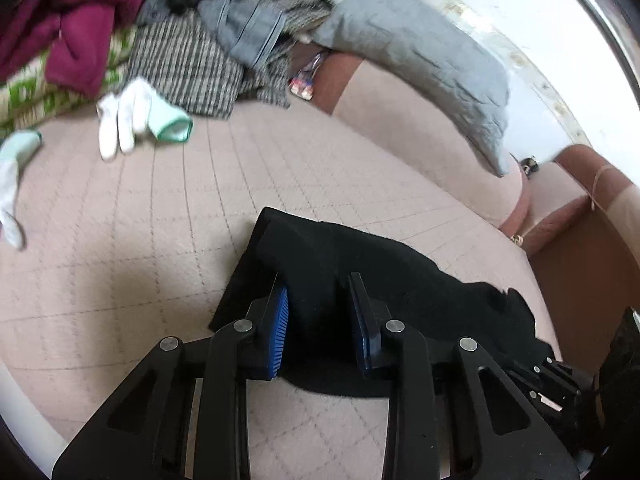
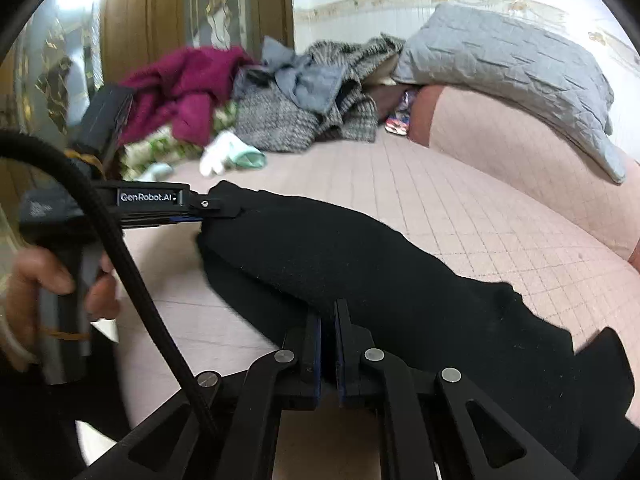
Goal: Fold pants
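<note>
Black pants (image 1: 380,256) lie in a long folded band across the pink quilted bed (image 1: 140,240). In the left wrist view my left gripper (image 1: 316,280) has its blue pads around a thick bunch of the cloth at one end, pressing on it. The right wrist view shows the same pants (image 2: 360,260) and the left gripper (image 2: 216,206) from the side, at the band's far left end. My right gripper (image 2: 326,308) has its jaws almost together, pinching the near edge of the black cloth around the middle of the band.
At the back lies a heap of clothes: a maroon garment (image 1: 68,20), a grey striped knit (image 1: 184,68) and grey cloth. White and mint socks (image 1: 132,120) lie in front of it. A grey pillow (image 2: 512,68) leans at the right. A hand (image 2: 40,276) grips the left handle; a black cable (image 2: 132,272) crosses there.
</note>
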Demonstrator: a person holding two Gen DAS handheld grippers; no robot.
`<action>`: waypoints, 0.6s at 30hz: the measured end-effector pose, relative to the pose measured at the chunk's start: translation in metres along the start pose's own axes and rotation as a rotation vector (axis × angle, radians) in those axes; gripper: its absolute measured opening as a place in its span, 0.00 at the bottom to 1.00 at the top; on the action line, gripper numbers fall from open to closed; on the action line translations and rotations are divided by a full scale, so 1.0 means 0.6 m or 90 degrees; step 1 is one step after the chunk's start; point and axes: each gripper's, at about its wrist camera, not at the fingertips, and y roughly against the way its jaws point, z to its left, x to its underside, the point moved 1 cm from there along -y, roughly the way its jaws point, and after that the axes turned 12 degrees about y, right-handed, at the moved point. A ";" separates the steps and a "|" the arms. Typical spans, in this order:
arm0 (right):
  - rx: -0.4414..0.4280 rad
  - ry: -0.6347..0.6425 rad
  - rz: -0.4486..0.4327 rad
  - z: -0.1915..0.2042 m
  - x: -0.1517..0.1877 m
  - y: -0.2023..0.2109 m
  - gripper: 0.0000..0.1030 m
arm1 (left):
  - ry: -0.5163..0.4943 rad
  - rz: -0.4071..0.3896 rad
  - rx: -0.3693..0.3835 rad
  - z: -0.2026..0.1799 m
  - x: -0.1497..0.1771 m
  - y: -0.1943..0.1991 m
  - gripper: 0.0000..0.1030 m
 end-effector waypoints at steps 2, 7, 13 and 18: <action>-0.004 0.005 0.004 0.012 0.005 0.001 0.05 | -0.009 0.022 -0.033 0.004 0.007 -0.015 0.26; -0.022 -0.025 0.073 0.027 0.037 -0.062 0.05 | 0.000 0.058 -0.087 0.019 0.018 -0.031 0.27; -0.048 -0.078 0.067 -0.007 0.040 -0.021 0.19 | 0.013 -0.018 -0.100 0.022 0.007 0.011 0.34; 0.031 -0.146 -0.011 -0.105 0.023 0.059 0.46 | 0.024 -0.135 -0.091 0.022 -0.012 0.067 0.41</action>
